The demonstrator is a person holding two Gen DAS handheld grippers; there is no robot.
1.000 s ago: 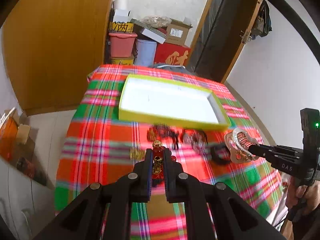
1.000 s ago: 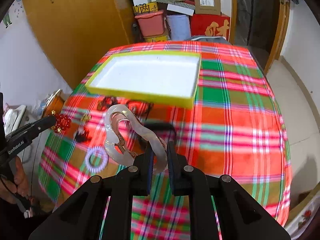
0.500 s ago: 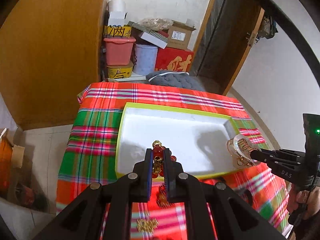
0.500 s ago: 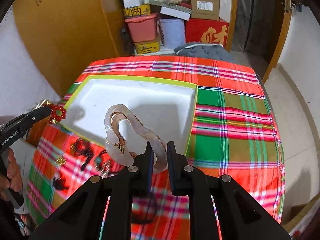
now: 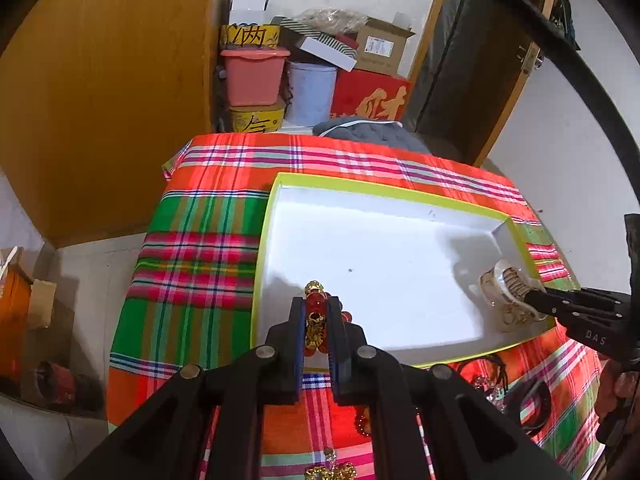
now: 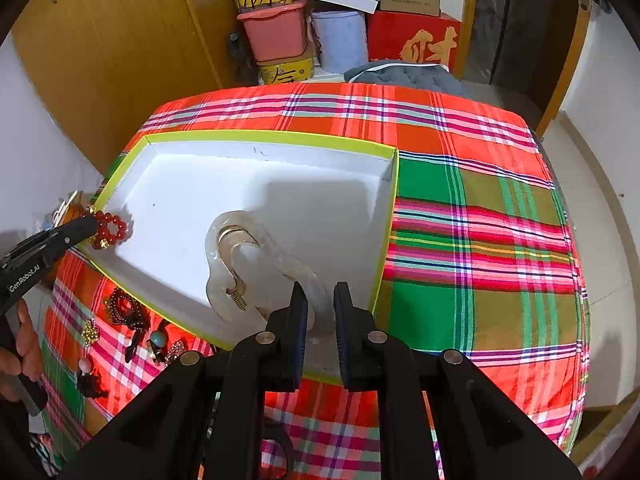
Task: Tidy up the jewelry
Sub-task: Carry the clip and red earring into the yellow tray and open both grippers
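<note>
A white tray with a lime-green rim (image 5: 400, 191) (image 6: 272, 136) lies on the plaid tablecloth. My left gripper (image 5: 316, 312) is shut on a red and gold bead bracelet (image 5: 315, 320) (image 6: 108, 229) and holds it over the tray's near left edge. My right gripper (image 6: 320, 300) is shut on a pale translucent hair claw clip (image 6: 248, 268) (image 5: 506, 294), held low inside the tray's near right corner. Whether the clip touches the tray floor I cannot tell.
Loose jewelry lies on the cloth in front of the tray: dark beads (image 6: 124, 308), a gold piece (image 6: 90, 334), a turquoise ring (image 6: 157, 338), a black band (image 5: 532, 404). Boxes and bins (image 5: 256, 76) stand behind the table. A wooden wardrobe (image 5: 100, 92) is at left.
Both grippers have moved forward from above the loose jewelry to over the tray. The clip has gone down into the tray's right corner; the bracelet has reached the left edge.
</note>
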